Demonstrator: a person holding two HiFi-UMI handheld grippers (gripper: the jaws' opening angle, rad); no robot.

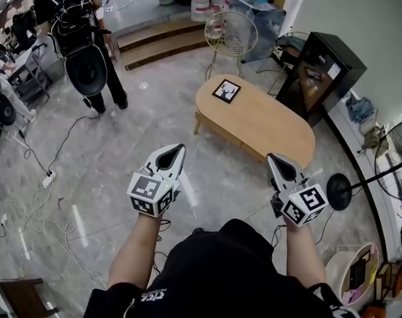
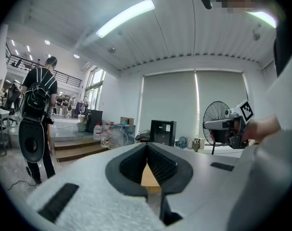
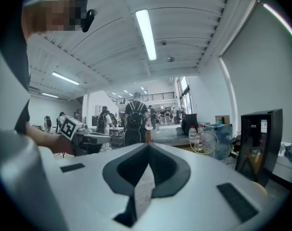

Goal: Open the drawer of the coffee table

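The coffee table (image 1: 253, 121) is seen far ahead in the middle, well apart from both grippers. The left gripper (image 1: 181, 149) and right gripper (image 1: 271, 157) are held with fingers shut tight on nothing. The drawer could be missed, since no handle is made out yet. The floor cables (image 1: 47, 176) could be tripped on. They are shown only by the head view. The ceiling light (image 2: 125, 17) is shown only by the gripper views.

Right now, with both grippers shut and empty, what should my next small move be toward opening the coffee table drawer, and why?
Probably step closer to the coffee table and lower the grippers toward its near side. The left gripper and right gripper are both shut, empty and short of the table, with bare floor between. No drawer handle can be made out from here.
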